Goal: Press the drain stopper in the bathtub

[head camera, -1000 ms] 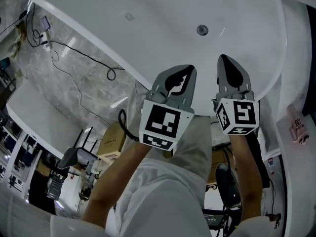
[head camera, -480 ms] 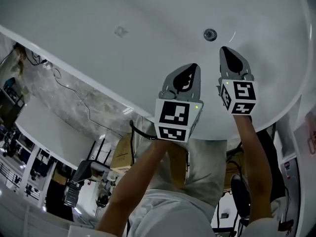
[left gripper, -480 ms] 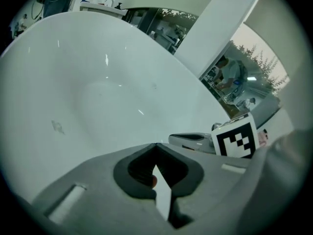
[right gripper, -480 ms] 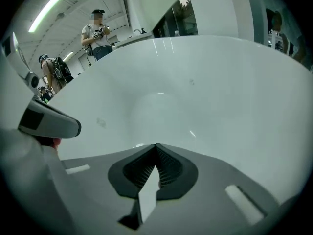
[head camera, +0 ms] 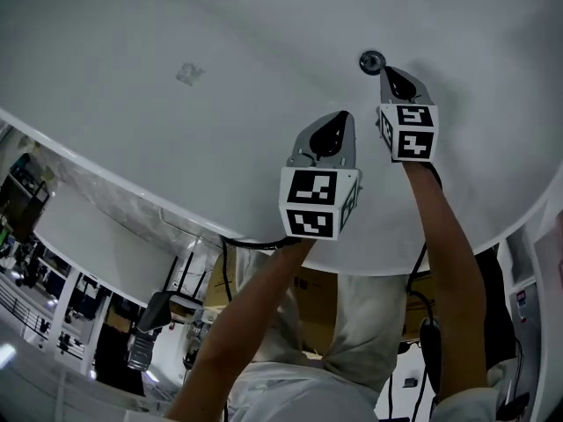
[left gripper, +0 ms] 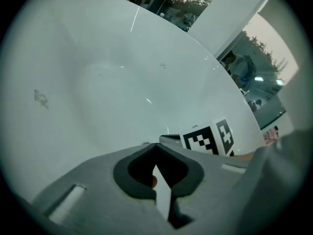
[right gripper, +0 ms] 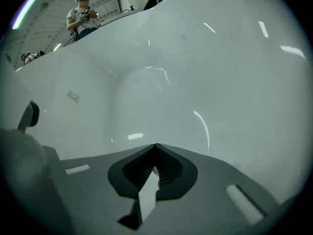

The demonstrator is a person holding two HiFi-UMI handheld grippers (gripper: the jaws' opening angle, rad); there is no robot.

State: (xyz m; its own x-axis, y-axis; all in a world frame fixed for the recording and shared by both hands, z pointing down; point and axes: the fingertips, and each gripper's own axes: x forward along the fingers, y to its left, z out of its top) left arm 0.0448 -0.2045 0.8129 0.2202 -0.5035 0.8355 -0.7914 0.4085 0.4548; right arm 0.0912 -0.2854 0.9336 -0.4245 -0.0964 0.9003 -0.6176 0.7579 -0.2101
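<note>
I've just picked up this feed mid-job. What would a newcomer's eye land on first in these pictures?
First comes the white bathtub, which fills nearly every view, with the small round drain stopper set in its surface near the top of the head view. Next come the two grippers with marker cubes, both shut and empty. The right gripper has its tip just beside the stopper, and the left gripper hangs further back on its left.
</note>
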